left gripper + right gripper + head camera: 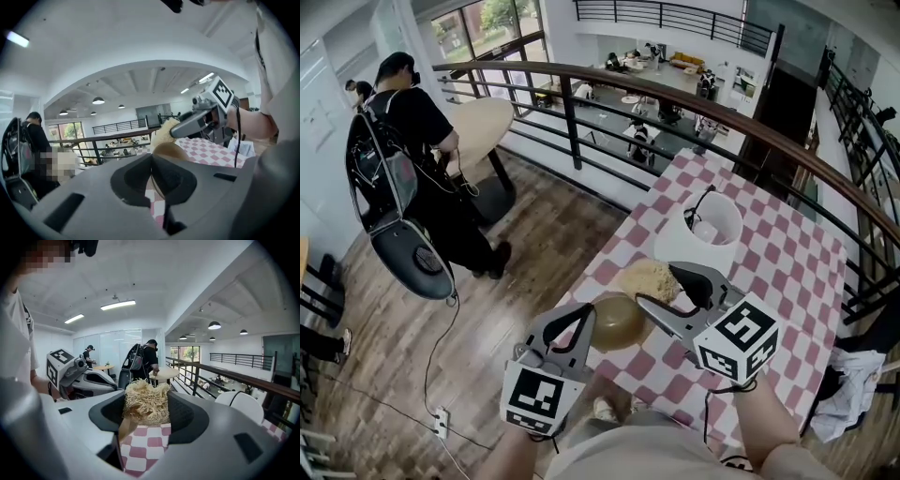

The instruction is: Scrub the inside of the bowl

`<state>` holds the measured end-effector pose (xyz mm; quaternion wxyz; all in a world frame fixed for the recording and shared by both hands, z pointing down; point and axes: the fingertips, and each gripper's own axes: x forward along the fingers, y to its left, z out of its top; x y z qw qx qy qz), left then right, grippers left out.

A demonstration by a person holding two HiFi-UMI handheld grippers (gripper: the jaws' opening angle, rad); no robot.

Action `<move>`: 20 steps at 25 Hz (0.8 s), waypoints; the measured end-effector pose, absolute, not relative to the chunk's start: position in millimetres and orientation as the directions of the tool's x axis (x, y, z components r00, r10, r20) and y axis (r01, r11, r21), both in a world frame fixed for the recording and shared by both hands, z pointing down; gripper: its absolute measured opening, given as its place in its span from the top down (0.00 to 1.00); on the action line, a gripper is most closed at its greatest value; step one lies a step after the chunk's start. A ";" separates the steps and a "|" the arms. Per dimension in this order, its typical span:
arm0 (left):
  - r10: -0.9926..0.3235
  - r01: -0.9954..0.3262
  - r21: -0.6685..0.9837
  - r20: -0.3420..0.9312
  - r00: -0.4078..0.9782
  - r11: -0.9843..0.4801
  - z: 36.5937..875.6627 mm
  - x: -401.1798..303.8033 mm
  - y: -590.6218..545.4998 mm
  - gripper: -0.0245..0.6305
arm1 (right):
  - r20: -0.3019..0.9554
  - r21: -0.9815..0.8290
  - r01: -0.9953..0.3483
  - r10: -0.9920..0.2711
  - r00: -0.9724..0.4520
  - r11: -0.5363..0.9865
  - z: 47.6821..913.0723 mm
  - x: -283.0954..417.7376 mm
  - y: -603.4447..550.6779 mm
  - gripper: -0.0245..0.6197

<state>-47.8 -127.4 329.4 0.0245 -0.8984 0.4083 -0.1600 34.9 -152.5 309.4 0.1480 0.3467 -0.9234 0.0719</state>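
**Operator:** So, how far was I with the scrubbing at that moment?

**Observer:** Honestly, only at the beginning, I think. Your left claw (152,172) was pressed together on the rim of the brown bowl (617,323), at the near edge of the checked table (787,253). I could not tell whether the bowl rested on the table or hung just above it.

**Operator:** And my right one?

**Observer:** Your right claw (146,420) was pinching the scrubber (145,399), a bundle of pale fibres. It was just beside the far rim of the bowl, maybe touching. I could not say that it was already inside.

**Operator:** Then nothing was cleaned?

**Observer:** You showed me no foam, water or dirt, so I could not judge that. By my reading, the rubbing of the inside wall and the bottom was left for you. The white container (684,246) stood behind, apart from both claws.
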 end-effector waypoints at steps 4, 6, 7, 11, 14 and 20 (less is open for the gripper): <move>-0.801 -0.815 0.008 0.181 0.571 -0.580 322.6 -75.0 -135.8 0.94 | 0.312 -0.043 -0.697 -0.653 -0.690 0.716 316.6 45.4 -152.1 0.58; -0.820 -0.835 0.090 0.153 0.551 -0.544 320.3 -83.0 -140.6 0.94 | 0.312 -0.042 -0.699 -0.655 -0.688 0.714 320.4 47.2 -148.8 0.58; -0.827 -0.838 0.126 0.139 0.544 -0.530 319.1 -86.0 -142.3 0.94 | 0.310 -0.040 -0.699 -0.656 -0.688 0.714 321.9 47.7 -147.1 0.58; -0.849 -0.832 0.253 0.068 0.524 -0.493 310.2 -96.9 -144.5 0.94 | 0.329 0.026 -0.666 -0.636 -0.698 0.745 332.2 43.2 -137.8 0.58; -0.851 -0.812 0.320 0.036 0.524 -0.487 304.2 -95.9 -143.0 0.94 | 0.374 0.096 -0.606 -0.593 -0.713 0.790 345.1 28.7 -126.2 0.58; -0.855 -0.786 0.397 0.005 0.518 -0.474 300.2 -96.6 -146.1 0.94 | 0.311 0.047 -0.551 -0.537 -0.785 0.833 352.6 -6.8 -106.5 0.58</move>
